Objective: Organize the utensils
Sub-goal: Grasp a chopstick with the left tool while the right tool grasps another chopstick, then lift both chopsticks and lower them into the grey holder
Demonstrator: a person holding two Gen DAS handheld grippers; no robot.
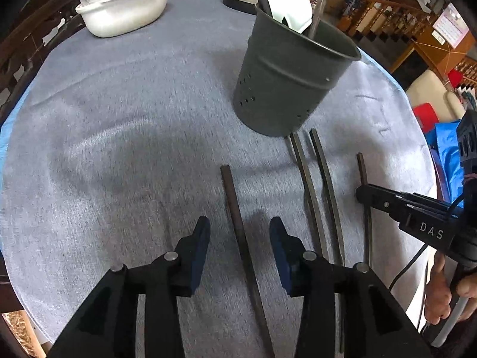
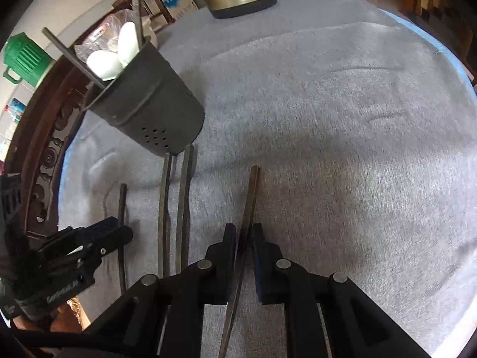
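Left tool (image 1: pixel 240 238) stands apart astride the leftmost chopstick (image 1: pixel 234 203), which lies flat on the surface with its long axis along the fingers. Right tool (image 2: pixel 243 238) is clamped on the rightmost chopstick (image 2: pixel 252 191). The perforated utensil holder (image 1: pixel 286 83) stands ahead, between the two. Only the right wrist view shows pad contact.

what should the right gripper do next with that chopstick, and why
Probably lift it and carry it toward the dark utensil holder. The right gripper is shut on one chopstick, whose far end points along the grey cloth. The holder stands upright with white spoons already in it, so it looks like where the chopstick belongs.
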